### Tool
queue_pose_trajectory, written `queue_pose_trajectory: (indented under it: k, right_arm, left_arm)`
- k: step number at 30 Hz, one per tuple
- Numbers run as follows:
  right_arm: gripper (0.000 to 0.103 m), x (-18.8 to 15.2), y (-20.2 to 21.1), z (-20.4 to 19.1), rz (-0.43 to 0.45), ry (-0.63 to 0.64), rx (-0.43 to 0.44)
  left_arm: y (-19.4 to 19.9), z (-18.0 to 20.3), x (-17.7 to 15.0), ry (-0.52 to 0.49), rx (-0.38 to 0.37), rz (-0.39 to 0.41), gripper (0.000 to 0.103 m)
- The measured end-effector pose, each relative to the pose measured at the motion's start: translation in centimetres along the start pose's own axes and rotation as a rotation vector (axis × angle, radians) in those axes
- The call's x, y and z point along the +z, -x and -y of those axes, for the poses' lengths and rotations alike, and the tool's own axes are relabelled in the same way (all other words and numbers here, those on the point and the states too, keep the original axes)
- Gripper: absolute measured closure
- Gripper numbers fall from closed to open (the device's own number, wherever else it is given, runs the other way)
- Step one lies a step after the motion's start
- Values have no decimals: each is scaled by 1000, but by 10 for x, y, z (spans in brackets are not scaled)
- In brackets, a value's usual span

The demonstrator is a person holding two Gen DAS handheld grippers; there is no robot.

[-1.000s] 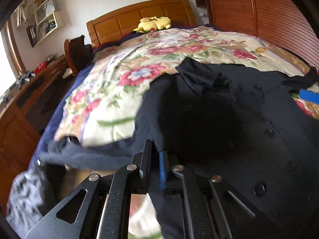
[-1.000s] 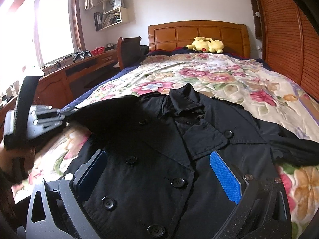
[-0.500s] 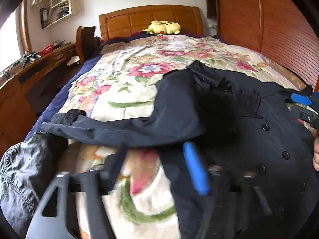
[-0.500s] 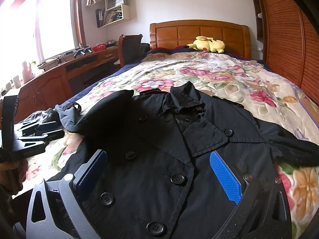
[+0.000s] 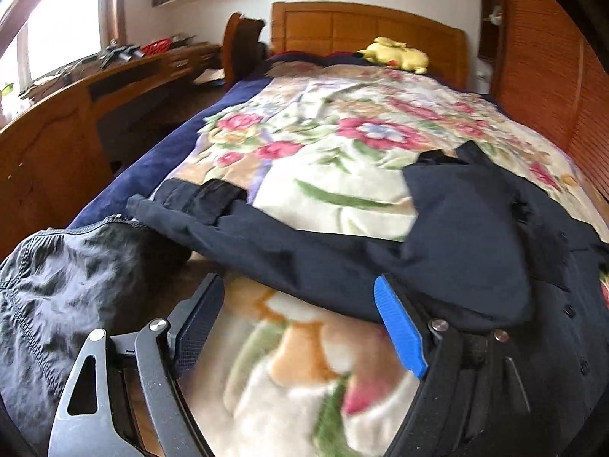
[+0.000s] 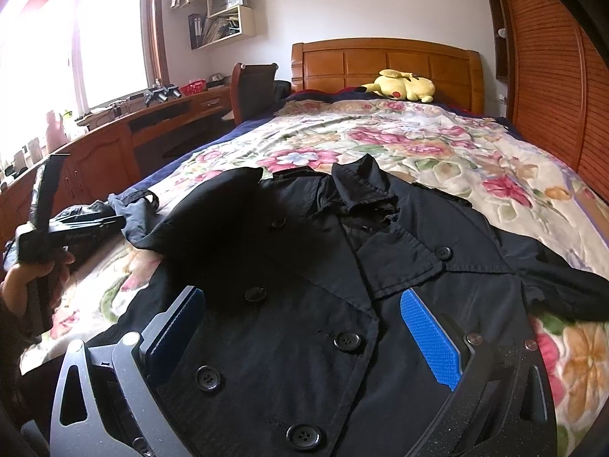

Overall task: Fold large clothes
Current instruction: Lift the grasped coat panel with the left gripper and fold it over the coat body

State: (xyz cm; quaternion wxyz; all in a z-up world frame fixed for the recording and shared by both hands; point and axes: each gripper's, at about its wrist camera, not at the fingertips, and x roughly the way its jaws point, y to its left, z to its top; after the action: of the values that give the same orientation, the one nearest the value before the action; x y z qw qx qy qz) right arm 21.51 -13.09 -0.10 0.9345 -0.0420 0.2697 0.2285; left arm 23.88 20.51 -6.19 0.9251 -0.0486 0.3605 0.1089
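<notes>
A black double-breasted coat (image 6: 342,266) lies face up on the flowered blanket (image 6: 418,144), collar toward the headboard. Its left sleeve (image 5: 266,236) stretches out sideways, the cuff (image 5: 198,198) near the bed's left edge. My left gripper (image 5: 297,289) is open just short of that sleeve, with only blanket between its fingers. In the right wrist view the left gripper (image 6: 118,222) shows at the left edge in a person's hand (image 6: 34,278). My right gripper (image 6: 300,297) hovers open over the coat's buttoned front and holds nothing.
A second dark, crinkled jacket (image 5: 57,285) is bunched at the bed's left corner. A yellow plush toy (image 6: 403,85) rests by the wooden headboard (image 6: 384,57). A wooden desk (image 6: 114,133) and chair (image 6: 253,83) stand to the left, a slatted wardrobe (image 6: 552,76) to the right.
My left gripper opened and let go of the coat fabric, then drew away to the left. The sleeve now lies spread across the blanket. The right gripper has stayed put.
</notes>
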Motion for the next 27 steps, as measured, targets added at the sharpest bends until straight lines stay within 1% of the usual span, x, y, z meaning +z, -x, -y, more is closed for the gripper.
queue_pose_trajectory:
  k: [4, 8, 11, 13, 14, 15, 16, 17, 18, 19, 20, 22, 25, 27]
  right_arm:
    - [1, -1, 1, -3, 3, 14, 19]
    - [1, -3, -3, -7, -17, 30, 37]
    - [1, -4, -6, -12, -33, 54, 33]
    - [1, -4, -6, -13, -38, 63, 31]
    - [1, -4, -6, -14, -39, 65, 31]
    - [1, -3, -6, -14, -40, 67, 30]
    - [1, -3, -5, -14, -39, 66, 29]
    - [1, -2, -5, -14, -39, 65, 28]
    - [1, -3, -4, -14, -38, 64, 26]
    - [1, -3, -4, -13, -37, 63, 25]
    - [1, -3, -3, -14, -37, 62, 24]
    - [1, -3, -3, -14, -37, 61, 23]
    - [1, -2, -2, -15, -37, 61, 22]
    - [1, -1, 0, -14, -34, 63, 21]
  left_arm:
    - [-20, -4, 0, 24, 1, -51, 21]
    - [-40, -6, 0, 81, -39, -107, 21]
    - [-48, -3, 2, 94, -51, -126, 21]
    - [-54, 0, 4, 86, -74, -139, 21]
    - [-55, 1, 5, 86, -72, -140, 21]
    - [-56, 2, 6, 84, -54, -139, 22]
    - [-57, 2, 7, 80, -43, -136, 28]
    - [-58, 2, 8, 77, -35, -138, 30]
    - [-61, 2, 8, 70, -25, -149, 36]
    - [-63, 2, 8, 65, -15, -158, 47]
    - [-64, 1, 8, 55, -3, -165, 53]
    - [-63, 1, 9, 48, 4, -165, 81]
    - [-53, 5, 13, 32, 5, -130, 94]
    - [-40, 14, 19, 8, -6, -87, 96]
